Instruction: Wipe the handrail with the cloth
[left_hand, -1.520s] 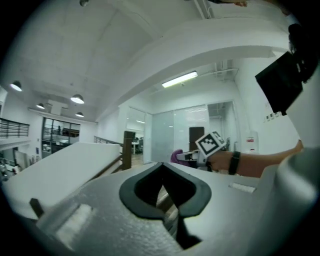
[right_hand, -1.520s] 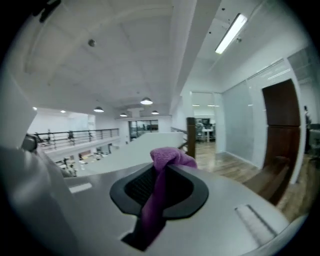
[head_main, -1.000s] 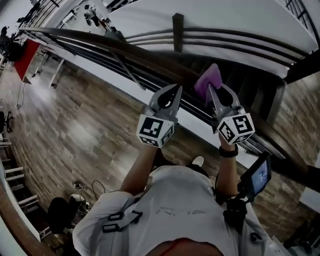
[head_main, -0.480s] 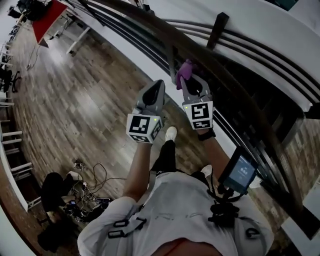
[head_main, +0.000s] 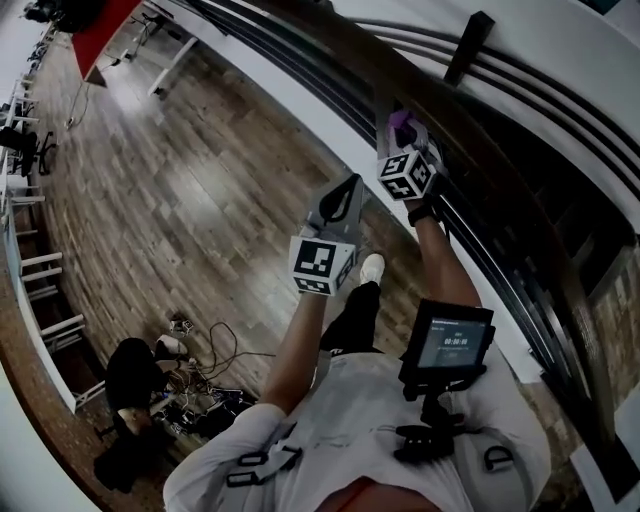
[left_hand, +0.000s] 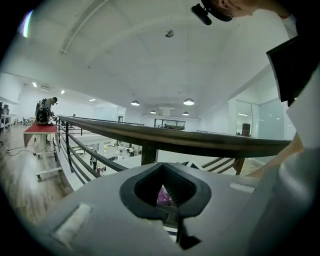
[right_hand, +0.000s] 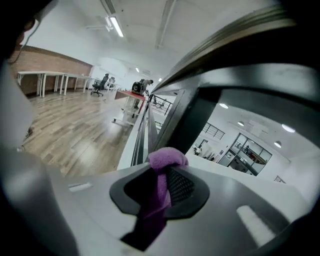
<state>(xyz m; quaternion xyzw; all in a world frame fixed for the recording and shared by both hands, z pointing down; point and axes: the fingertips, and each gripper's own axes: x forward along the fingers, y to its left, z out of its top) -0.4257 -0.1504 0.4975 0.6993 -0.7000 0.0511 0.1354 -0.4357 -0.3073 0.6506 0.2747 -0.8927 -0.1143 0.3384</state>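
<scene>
The dark wooden handrail (head_main: 345, 50) runs diagonally from the top left down to the right in the head view. My right gripper (head_main: 403, 140) is up against it, shut on a purple cloth (head_main: 401, 122) that bunches out past the jaw tips. In the right gripper view the cloth (right_hand: 159, 190) hangs between the closed jaws of the right gripper (right_hand: 167, 165), with the handrail (right_hand: 260, 55) close overhead. My left gripper (head_main: 345, 195) hangs lower and to the left, away from the rail, shut and holding nothing. In its own view the left gripper (left_hand: 162, 167) faces the handrail (left_hand: 200, 142).
Thin metal rails (head_main: 300, 75) run under the handrail, and a dark post (head_main: 470, 45) stands behind it. A small screen (head_main: 455, 345) is mounted at the person's chest. Cables and a dark bag (head_main: 170, 385) lie on the wood floor. A red table (head_main: 105, 25) stands at the far left.
My right gripper has moved forward and up with the cloth, closer onto the handrail. The left gripper has stayed back and lower. The head view has swung a little.
</scene>
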